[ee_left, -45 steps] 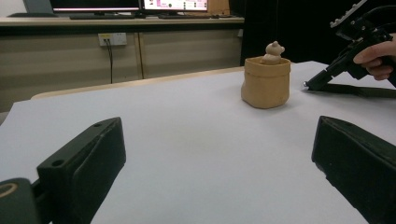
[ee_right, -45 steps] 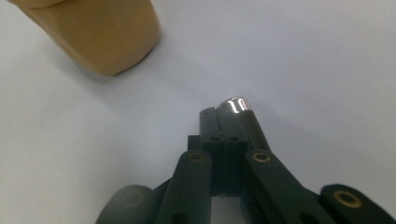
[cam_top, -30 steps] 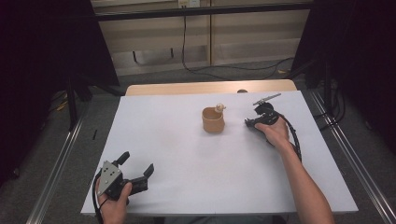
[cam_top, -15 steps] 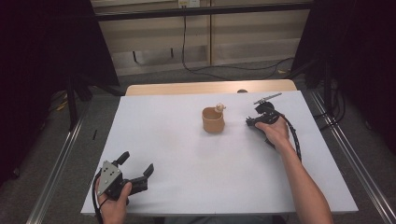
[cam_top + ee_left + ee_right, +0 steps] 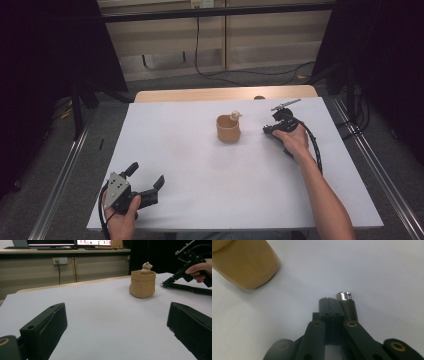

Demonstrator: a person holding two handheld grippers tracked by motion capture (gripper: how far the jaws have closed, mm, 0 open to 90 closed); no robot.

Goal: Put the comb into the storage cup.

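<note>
Pouch: a small tan pouch [image 5: 228,129] stands upright on the white table [image 5: 210,170], a little bear-shaped figure [image 5: 235,116] poking out of its mouth at the rim. It sits just off the tip of the right gripper [image 5: 270,131], apart from it, not touched.
Right gripper: its jaws are pressed flat together with nothing between them, tips resting low near the tabletop and aimed toward the pouch base.
Beside the jaws: in the right gripper view a dark cylinder with a shiny metal end [image 5: 346,303] lies along the closed tips; I can't tell whether it is part of the tool or a separate thing.
Left gripper: the left gripper [image 5: 145,181] sits well away from the pouch at the near corner of the table, jaws spread wide and empty, looking across at the pouch [image 5: 142,283].
Step in hand: looks like an approach to the pouch or its figure.
Doing it well: the right jaws would need to part before they reach it; come in level, straddle the figure or the rim squarely, and close gently so the soft wall doesn't buckle or tip.
Risk: a nudge with closed tips would likely slide the pouch away.
</note>
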